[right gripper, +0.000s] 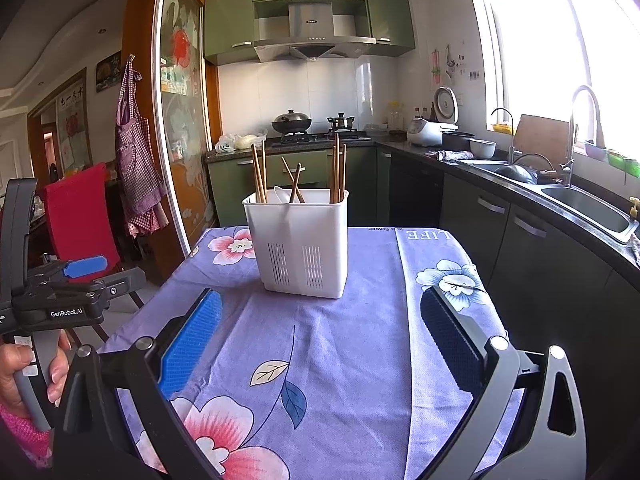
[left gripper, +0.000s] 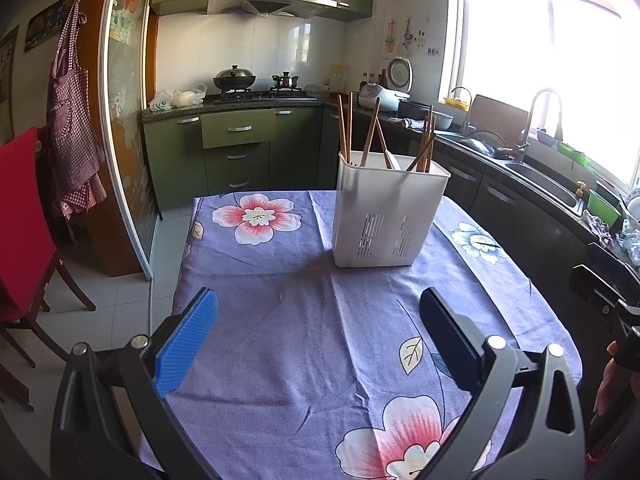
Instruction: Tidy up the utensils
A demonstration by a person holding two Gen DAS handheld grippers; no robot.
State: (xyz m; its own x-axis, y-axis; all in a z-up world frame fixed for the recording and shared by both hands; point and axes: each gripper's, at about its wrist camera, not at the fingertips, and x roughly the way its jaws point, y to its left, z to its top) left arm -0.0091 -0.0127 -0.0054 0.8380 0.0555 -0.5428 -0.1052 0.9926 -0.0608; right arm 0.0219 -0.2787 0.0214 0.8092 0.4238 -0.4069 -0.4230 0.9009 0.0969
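Chopsticks (right gripper: pixel 296 178) already stand in the white holder (right gripper: pixel 302 246), spread over several compartments, with what looks like a white spoon (right gripper: pixel 281 194) among them. The holder sits toward the far edge of the table (left gripper: pixel 304 320), on the flowered cloth (right gripper: pixel 340 344). Nothing loose lies on the cloth that either view shows. Your left gripper (left gripper: pixel 318 334) and right gripper (right gripper: pixel 320 338) hover over the near edge, jaws spread wide and empty. You seem to be either at the very end of the tidying or before a regrouping step. If the sticks need gathering, you must reach forward to the holder, close on one stick near its top, and lift it straight up.
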